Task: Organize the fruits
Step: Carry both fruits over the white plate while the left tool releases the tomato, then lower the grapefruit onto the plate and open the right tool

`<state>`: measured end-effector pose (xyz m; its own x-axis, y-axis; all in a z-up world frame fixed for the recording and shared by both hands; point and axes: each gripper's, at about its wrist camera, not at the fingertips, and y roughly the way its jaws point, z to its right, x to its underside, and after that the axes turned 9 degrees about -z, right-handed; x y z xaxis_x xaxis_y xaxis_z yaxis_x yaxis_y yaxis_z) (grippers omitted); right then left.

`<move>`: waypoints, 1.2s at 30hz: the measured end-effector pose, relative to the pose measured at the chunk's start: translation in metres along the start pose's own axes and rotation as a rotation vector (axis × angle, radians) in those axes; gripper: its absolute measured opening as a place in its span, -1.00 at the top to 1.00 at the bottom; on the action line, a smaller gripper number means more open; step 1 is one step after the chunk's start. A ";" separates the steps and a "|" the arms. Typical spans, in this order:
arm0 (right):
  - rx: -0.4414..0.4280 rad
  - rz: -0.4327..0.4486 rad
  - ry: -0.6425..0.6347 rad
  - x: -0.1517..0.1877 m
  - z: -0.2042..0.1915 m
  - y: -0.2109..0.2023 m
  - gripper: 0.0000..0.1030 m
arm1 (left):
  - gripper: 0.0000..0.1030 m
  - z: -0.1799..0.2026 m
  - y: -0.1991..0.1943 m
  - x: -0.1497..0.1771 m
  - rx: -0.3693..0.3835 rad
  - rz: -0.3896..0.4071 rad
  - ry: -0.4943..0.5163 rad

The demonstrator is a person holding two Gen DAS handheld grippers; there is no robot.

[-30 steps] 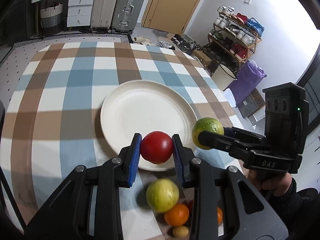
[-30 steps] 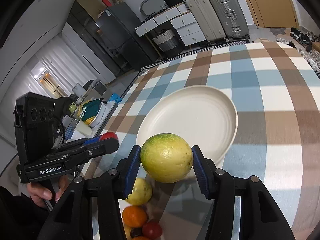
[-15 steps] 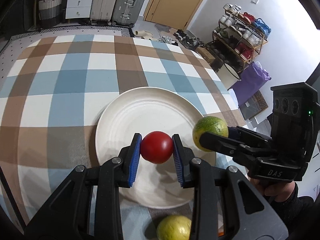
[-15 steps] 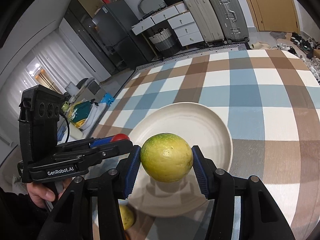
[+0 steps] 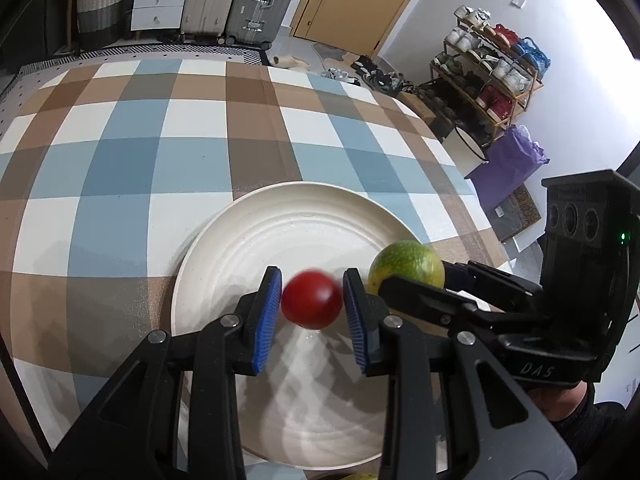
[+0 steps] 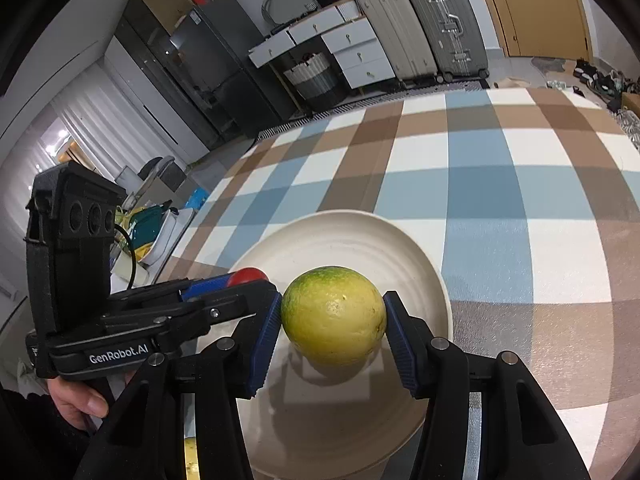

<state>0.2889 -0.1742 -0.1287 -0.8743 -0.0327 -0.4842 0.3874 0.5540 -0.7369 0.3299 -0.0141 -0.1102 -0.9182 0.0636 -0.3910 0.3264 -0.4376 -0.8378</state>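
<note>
My left gripper (image 5: 312, 309) is over the cream plate (image 5: 256, 240). A red tomato (image 5: 312, 300) sits between its blue pads, slightly blurred, with small gaps to both pads. My right gripper (image 6: 333, 320) is shut on a yellow-green citrus fruit (image 6: 334, 316) and holds it over the plate (image 6: 352, 240). In the left wrist view the citrus (image 5: 406, 266) is just right of the tomato. In the right wrist view the tomato (image 6: 248, 276) peeks out behind the left gripper's finger.
The plate lies on a blue, brown and white checked tablecloth (image 5: 160, 152). Another yellow fruit (image 6: 190, 456) lies near the plate's front edge. Suitcases, drawers and a shoe rack stand beyond the table.
Both grippers have moved forward over the plate with their fruits. The left pads have spread slightly from the tomato, which now looks blurred. The loose fruits have dropped out of view.
</note>
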 end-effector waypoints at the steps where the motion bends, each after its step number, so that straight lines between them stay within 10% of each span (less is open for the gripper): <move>1: 0.002 -0.005 -0.002 0.001 0.000 0.000 -0.02 | 0.46 0.001 0.001 0.000 -0.011 -0.006 0.002; 36: 0.071 0.141 -0.089 0.068 -0.057 -0.079 -0.40 | 0.17 0.023 -0.091 0.097 -0.073 0.082 0.005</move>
<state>0.1819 -0.1724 -0.0770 -0.7817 -0.0337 -0.6228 0.5270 0.4983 -0.6884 0.2058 0.0114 -0.0630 -0.8866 0.0342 -0.4612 0.4163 -0.3753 -0.8282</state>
